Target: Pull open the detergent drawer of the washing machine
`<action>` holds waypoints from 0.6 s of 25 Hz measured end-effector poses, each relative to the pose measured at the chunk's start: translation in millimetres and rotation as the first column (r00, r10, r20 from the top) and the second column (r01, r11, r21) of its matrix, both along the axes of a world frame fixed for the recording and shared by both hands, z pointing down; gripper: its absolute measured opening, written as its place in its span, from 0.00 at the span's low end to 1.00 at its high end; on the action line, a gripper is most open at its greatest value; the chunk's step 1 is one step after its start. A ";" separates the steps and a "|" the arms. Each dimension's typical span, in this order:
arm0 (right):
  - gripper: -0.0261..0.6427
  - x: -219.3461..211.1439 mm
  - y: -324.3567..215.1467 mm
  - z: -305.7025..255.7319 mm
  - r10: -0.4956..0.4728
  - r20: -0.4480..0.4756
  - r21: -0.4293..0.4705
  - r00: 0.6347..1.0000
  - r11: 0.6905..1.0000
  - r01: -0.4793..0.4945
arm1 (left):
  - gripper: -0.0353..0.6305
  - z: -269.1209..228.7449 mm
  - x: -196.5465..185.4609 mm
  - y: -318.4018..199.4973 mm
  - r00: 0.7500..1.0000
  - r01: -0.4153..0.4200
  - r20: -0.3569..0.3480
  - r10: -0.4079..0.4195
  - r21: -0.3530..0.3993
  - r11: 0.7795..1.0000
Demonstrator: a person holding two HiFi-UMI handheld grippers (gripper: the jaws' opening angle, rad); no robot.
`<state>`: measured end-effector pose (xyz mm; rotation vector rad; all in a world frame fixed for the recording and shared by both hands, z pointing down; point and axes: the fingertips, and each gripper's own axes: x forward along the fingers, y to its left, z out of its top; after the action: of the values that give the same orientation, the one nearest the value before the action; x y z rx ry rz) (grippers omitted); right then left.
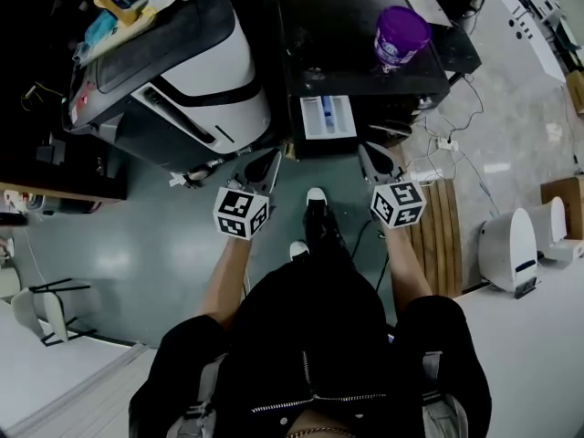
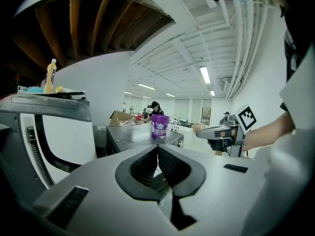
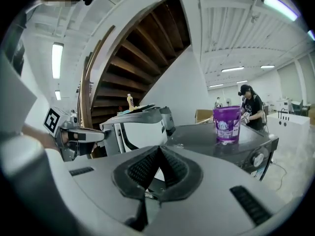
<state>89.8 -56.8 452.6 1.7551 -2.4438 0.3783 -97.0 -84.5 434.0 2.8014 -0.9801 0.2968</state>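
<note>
Purple tub (image 1: 400, 35) upright, white label visible in both gripper views. White-and-grey appliance (image 1: 196, 71) to its left, well apart. Yellow bottle (image 1: 117, 5) and teal item (image 1: 100, 27), kind unclear, sit on the appliance's top among clutter. Slat mat (image 1: 440, 235) of wood lies on the floor at right, white device (image 1: 511, 245) near it. Power strip (image 1: 444, 142) with cables on the pale floor. Cardboard box (image 2: 120, 118) behind the tub. Person (image 3: 251, 107) in dark top stands in the background. Wooden stair underside (image 3: 142, 48) overhead. Ceiling lights (image 2: 205, 75) lit

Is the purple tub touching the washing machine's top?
Touching. The right gripper view shows the purple tub standing with its base on the washing machine's dark top.
</note>
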 end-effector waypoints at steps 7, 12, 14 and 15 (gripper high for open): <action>0.05 -4.0 18.6 -33.1 0.039 -0.060 0.064 0.997 0.997 -0.035 | 0.09 -29.3 2.2 8.3 1.000 -0.003 -0.023 0.004 0.067 0.998; 0.05 -13.8 29.1 -39.6 0.034 -0.054 0.075 0.998 0.997 -0.030 | 0.09 -23.0 -3.5 14.9 1.000 0.001 -0.018 0.000 0.056 0.998; 0.05 -17.4 32.5 -39.9 0.032 -0.047 0.077 0.998 0.997 -0.029 | 0.09 -20.5 -6.4 18.2 1.000 0.001 -0.015 0.000 0.051 0.999; 0.05 -18.5 33.8 -40.1 0.032 -0.042 0.077 0.999 0.997 -0.029 | 0.09 -20.1 -7.5 19.6 1.000 0.000 -0.015 0.001 0.051 0.999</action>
<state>71.2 -23.1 412.5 1.8120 -2.4355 0.2507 -104.5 -64.9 413.9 2.8450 -0.9972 0.2545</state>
